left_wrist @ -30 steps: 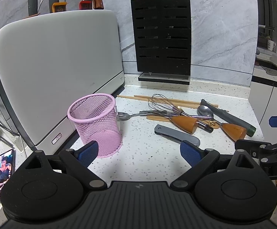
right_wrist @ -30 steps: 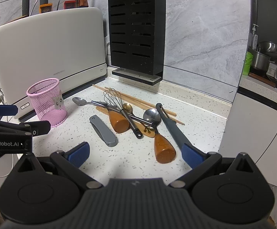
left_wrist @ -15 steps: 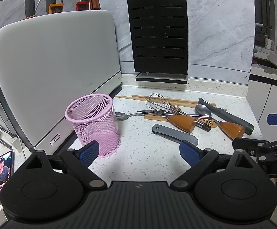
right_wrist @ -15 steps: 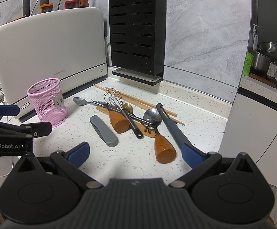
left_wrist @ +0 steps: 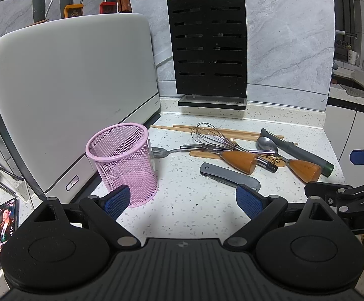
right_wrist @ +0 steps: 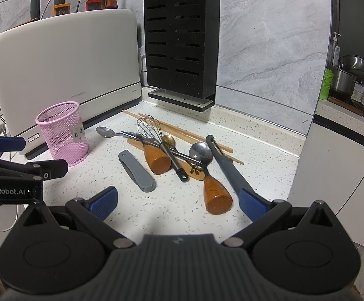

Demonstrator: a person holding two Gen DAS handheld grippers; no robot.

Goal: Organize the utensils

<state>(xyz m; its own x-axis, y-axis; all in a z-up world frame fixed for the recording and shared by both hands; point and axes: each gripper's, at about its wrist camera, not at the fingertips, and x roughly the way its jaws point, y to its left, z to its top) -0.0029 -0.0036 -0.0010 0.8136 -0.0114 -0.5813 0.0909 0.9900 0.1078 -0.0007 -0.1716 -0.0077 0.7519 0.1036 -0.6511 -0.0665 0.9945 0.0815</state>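
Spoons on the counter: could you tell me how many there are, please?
3, though others may be hidden: a silver spoon nearest the pink cup, a small gold spoon by the whisk, a large spoon mid-pile.

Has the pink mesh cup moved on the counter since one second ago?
No. In the right wrist view the pink mesh cup stands in the same place beside the white appliance, apart from the spoon; both grippers are open.

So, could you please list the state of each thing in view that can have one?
left gripper: open, holding nothing
right gripper: open, holding nothing
pink mesh cup: upright, no utensil in it
whisk: lying on the counter, across other utensils
grey folding knife: folded shut, lying flat
black knife block: upright, wooden handles sticking out on top
phone: screen lit
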